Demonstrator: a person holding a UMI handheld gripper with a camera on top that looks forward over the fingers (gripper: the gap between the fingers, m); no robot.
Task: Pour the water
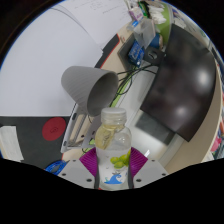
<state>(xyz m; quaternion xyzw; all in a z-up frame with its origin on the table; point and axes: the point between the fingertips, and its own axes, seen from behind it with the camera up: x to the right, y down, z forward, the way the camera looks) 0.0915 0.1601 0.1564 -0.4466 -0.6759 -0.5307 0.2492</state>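
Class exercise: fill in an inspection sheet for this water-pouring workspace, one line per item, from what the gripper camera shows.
Surface: white table, tilted in the view.
Job's things: clear bottle with a white cap and a blue label, between the fingers; grey cup beyond it, lying over with its opening toward the bottle.
Clutter: small blue and green items at the far end of the table, too small to name; black and red object beside the cup.
Gripper: gripper with purple pads either side of the bottle; contact cannot be told.
Cables: thin green cable running from the cup toward the monitor.
Surroundings: dark monitor beside the table.
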